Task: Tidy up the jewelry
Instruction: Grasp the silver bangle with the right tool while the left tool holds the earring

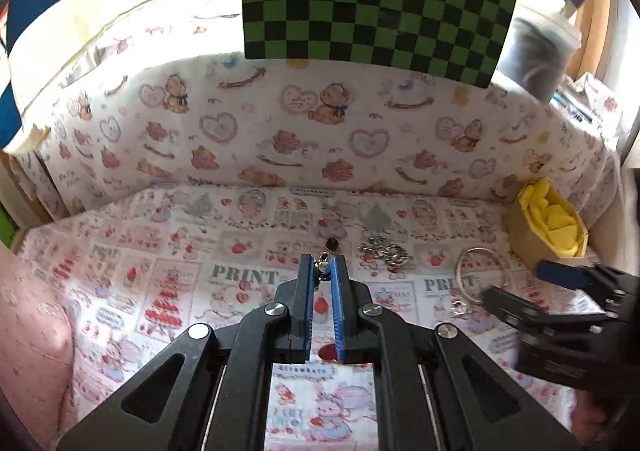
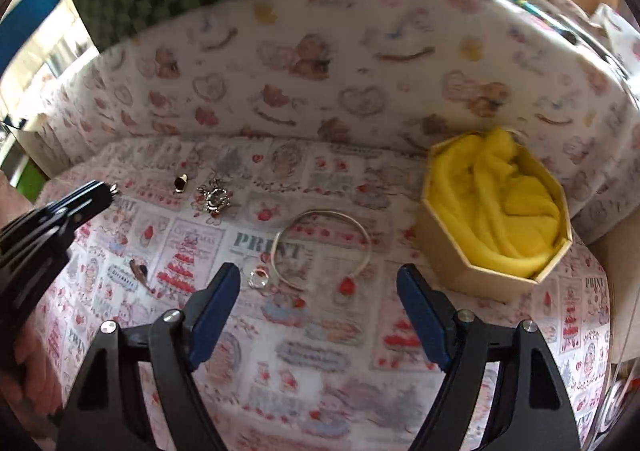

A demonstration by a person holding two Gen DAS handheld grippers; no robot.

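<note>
My left claw [image 1: 323, 266] is clamped on a small metal charm [image 1: 321, 265], my right claw [image 2: 318, 283] spread wide above the silver bangle [image 2: 320, 247], so I should straddle its rim squarely before lifting toward the yellow-lined box [image 2: 496, 211].

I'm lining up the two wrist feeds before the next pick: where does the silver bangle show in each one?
Left wrist view: the bangle lies at right of centre on the printed cloth, just past the tip of the right hand-held gripper.
Right wrist view: the bangle lies at centre, ahead of the open fingers.
Shared landmark: the box with yellow cloth, to the bangle's right in both.
</note>
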